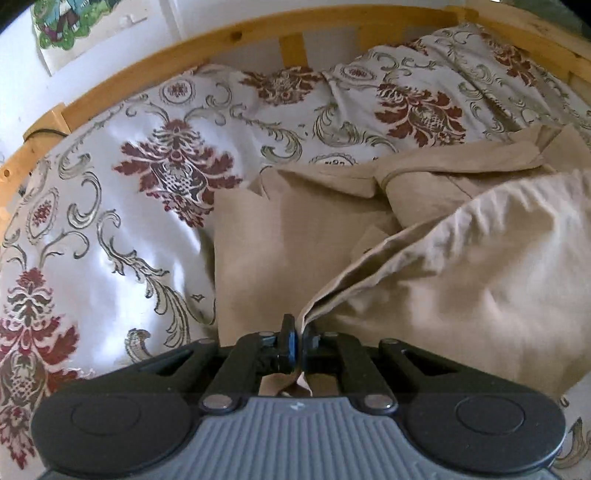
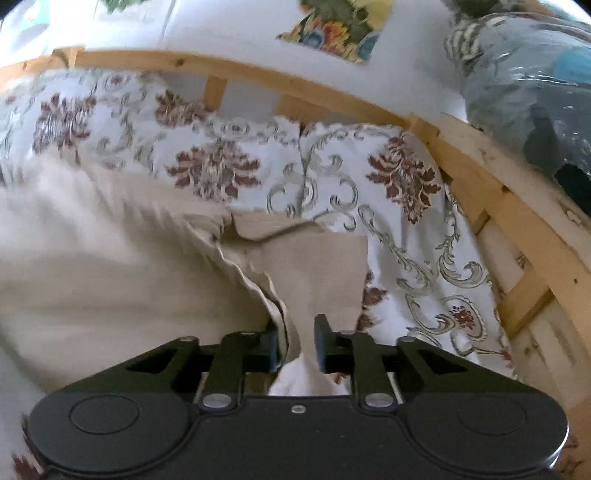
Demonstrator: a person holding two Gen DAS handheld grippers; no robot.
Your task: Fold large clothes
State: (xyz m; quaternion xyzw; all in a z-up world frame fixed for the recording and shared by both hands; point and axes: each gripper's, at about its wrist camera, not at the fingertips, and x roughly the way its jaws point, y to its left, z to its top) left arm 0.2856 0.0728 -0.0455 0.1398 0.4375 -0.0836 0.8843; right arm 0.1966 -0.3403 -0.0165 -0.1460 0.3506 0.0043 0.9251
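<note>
Left wrist view: the left gripper (image 1: 300, 338) is pressed together, pinching an edge of the beige garment (image 1: 424, 258), which spreads from centre toward 3 o'clock over the floral bedspread (image 1: 122, 206); a wooden bed rail (image 1: 229, 35) arcs at 12.

Right wrist view: the right gripper (image 2: 297, 341) stands spread, a fold of the beige garment (image 2: 110, 266) lying loose between its jaws; the bedspread (image 2: 399, 221) runs toward 2 o'clock.
</note>
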